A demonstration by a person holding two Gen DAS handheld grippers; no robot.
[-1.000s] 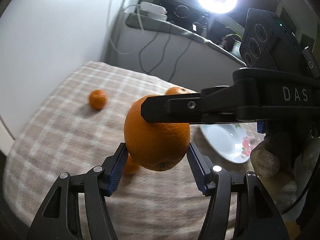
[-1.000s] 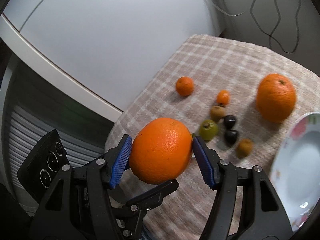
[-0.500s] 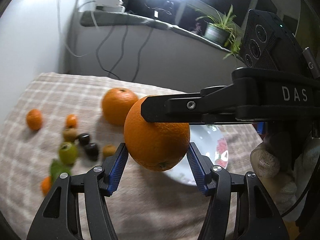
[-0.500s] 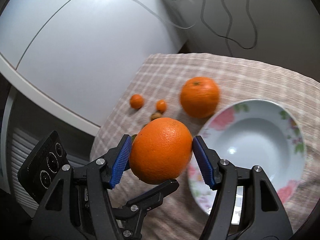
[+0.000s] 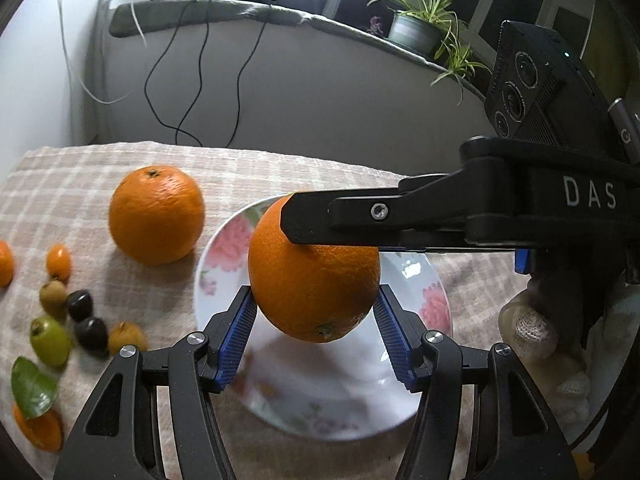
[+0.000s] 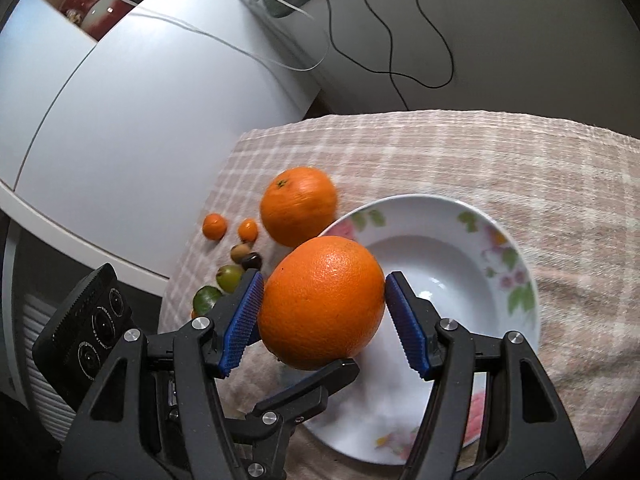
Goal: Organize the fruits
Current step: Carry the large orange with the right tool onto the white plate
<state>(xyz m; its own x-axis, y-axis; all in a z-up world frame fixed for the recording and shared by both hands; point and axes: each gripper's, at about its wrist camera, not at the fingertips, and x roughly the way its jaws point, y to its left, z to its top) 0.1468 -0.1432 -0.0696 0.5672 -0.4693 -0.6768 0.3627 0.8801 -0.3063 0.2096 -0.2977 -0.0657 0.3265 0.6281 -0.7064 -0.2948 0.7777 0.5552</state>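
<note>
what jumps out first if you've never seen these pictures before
A big orange fills the middle of both views, clamped by the left gripper and the right gripper at once, just above a white flowered plate that holds nothing yet. To the plate's left on the checked cloth sits a second big orange, with a scatter of small fruits beyond it.

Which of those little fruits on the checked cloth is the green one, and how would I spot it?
Start at the white flowered plate on the beige checked tablecloth, then look past the big loose orange to the cluster of small fruits by the cloth's edge. The small round green fruit lies beside two glossy black ones. It is the only green fruit there; the nearby green leaf is flat.
</note>
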